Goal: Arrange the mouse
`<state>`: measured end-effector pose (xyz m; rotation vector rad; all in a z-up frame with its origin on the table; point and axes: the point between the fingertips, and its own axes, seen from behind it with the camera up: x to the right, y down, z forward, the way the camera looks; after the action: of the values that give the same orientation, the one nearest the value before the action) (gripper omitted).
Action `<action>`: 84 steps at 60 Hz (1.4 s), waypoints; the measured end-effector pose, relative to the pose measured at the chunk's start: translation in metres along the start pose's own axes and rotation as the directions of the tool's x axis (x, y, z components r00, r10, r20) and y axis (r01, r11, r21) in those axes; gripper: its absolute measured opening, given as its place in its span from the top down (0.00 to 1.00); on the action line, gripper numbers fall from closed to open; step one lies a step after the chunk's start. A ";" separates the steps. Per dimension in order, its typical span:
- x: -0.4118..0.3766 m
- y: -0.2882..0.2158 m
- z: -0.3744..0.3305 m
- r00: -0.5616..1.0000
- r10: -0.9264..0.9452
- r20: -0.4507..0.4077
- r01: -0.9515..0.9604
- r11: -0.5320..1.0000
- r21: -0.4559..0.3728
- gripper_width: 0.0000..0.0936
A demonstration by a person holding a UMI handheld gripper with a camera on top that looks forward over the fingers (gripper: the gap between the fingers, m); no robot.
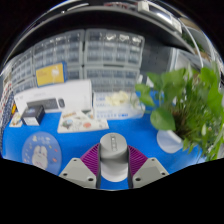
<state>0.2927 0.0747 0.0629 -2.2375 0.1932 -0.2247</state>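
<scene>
The claw [114, 172] is pinching the mouse [113, 157], with a purple pad pressed on each side of it. The mouse is grey and rounded, with a small dark mark near its front. It seems to be up off the blue table [70, 143], so picking it up looks done, but putting it in its spot is still to do. The round white pad [40, 151] lies to the left of the mouse and may be that spot. The green plant [185, 100] in a white pot stands to the right of the mouse
</scene>
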 end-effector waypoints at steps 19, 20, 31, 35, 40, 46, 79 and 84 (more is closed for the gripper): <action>-0.156 -0.122 -0.091 0.990 -0.125 0.059 0.108 0.966 0.236 0.60; -0.168 -0.121 -0.092 0.989 -0.133 0.068 0.114 0.965 0.236 0.60; -0.268 -0.054 -0.051 0.978 -0.136 0.160 0.120 0.987 0.108 0.60; -0.275 -0.017 -0.026 0.981 -0.132 0.145 0.128 0.991 0.039 0.60; -0.274 0.022 -0.005 0.985 -0.117 0.126 0.123 0.992 -0.041 0.60; -0.274 0.051 0.006 0.986 -0.119 0.119 0.129 0.989 -0.078 0.60; -0.274 0.028 -0.015 0.983 -0.003 0.185 0.020 0.996 -0.090 0.09; -0.272 0.003 -0.040 0.980 -0.022 0.198 0.033 0.998 -0.054 0.08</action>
<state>0.0194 0.1008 0.0593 -2.3029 0.0624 -0.0109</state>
